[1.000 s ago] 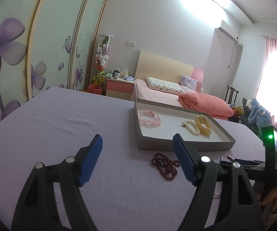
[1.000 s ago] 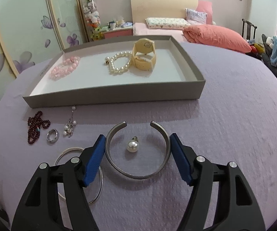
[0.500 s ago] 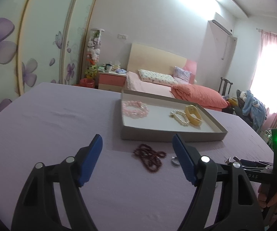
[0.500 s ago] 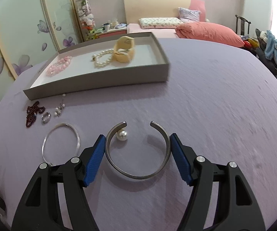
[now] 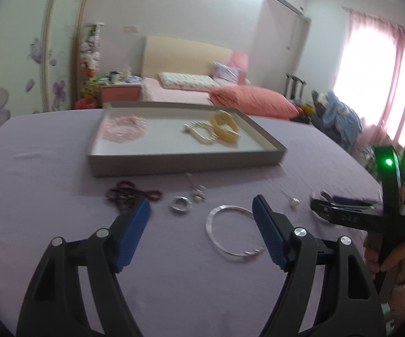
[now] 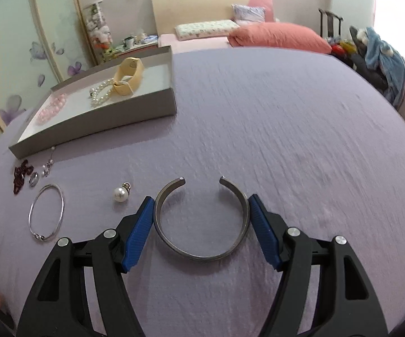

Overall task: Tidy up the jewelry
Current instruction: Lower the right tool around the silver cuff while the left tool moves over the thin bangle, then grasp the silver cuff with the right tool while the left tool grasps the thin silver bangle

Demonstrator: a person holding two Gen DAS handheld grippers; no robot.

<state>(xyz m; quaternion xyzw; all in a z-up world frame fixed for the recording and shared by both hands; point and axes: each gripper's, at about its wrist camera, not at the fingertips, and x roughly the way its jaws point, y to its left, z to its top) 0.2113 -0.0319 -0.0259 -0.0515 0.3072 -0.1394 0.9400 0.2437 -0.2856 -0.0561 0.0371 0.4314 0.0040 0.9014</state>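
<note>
My right gripper (image 6: 201,206) is shut on a grey metal cuff bangle (image 6: 201,248), its blue pads pressing both sides. Left of it on the purple cloth lie a pearl pendant (image 6: 120,194), a thin silver bangle (image 6: 46,212), a silver ring (image 6: 33,179), a small charm (image 6: 47,165) and a dark red bead string (image 6: 19,175). My left gripper (image 5: 201,209) is open and empty above the ring (image 5: 180,204) and thin bangle (image 5: 224,231). The grey tray (image 5: 185,163) holds a pink bracelet (image 5: 123,129), a pearl bracelet (image 5: 201,133) and a yellow bangle (image 5: 226,126).
The purple-covered table (image 6: 286,129) stretches right of the tray (image 6: 95,129). In the left wrist view my right gripper (image 5: 359,213) is at the right, near the pearl pendant (image 5: 295,202). A bed with a coral pillow (image 6: 278,38) stands behind.
My right gripper has swung to the right with the cuff bangle between its pads; the pearl pendant now lies outside the cuff. My left gripper has moved right, over the ring and thin bangle.
</note>
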